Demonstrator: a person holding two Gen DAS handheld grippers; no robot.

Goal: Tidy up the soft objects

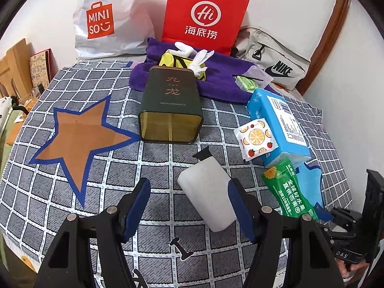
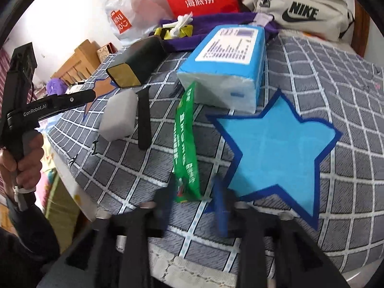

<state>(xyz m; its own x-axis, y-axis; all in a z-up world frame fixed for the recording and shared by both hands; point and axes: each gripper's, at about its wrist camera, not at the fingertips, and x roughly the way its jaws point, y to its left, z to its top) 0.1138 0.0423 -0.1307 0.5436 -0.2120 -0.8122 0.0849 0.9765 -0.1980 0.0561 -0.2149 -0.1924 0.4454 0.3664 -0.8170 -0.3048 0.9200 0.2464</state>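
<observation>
A white foam block (image 1: 206,192) lies on the checked cloth between the fingers of my left gripper (image 1: 188,201). It rests against the right finger, with a gap to the left finger, so the gripper is open. In the right wrist view the same block (image 2: 120,117) has one black finger beside it. My right gripper (image 2: 194,199) is blurred and open, and the near end of a green packet (image 2: 187,144) lies between its fingers. That packet sits beside the blue star (image 2: 280,148). A blue tissue pack (image 2: 228,72) stands just beyond it.
An orange star (image 1: 81,139) is marked at the left. A dark tin (image 1: 170,110) lies on its side mid-cloth, with a fruit-print wipes packet (image 1: 256,139) leaning on the tissue pack. A purple towel (image 1: 216,81) holds small items before the bags (image 1: 204,12). The table edge (image 2: 79,192) drops off at the left.
</observation>
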